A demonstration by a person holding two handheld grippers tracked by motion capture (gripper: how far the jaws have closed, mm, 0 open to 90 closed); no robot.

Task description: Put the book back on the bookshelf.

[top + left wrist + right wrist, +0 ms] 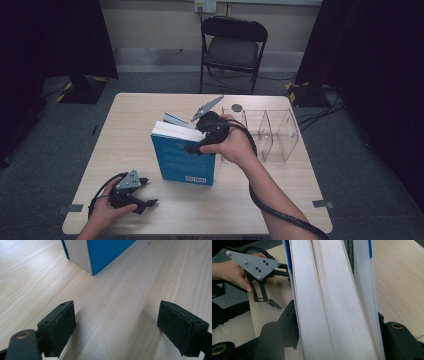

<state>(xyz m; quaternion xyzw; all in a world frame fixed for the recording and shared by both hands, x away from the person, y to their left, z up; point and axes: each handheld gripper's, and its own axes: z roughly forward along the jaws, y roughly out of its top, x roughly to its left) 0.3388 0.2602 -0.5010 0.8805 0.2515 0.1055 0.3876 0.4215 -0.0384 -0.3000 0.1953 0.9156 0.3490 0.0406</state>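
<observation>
Two blue books (184,159) clamped upright in right claw (337,322); squeeze kept even, rack (270,132) beyond. Left claw (117,322) open, empty, on surface (120,297).

Showing black jaws with worn pads, a grey screwed plate (129,180) beside the book (184,159), trailing black cable (280,212).

We see a blue, smooth-covered paper book (184,159) on the pale matt wood-grain table (280,200); the clear glossy plastic rack (272,131) gleams beside it.
</observation>
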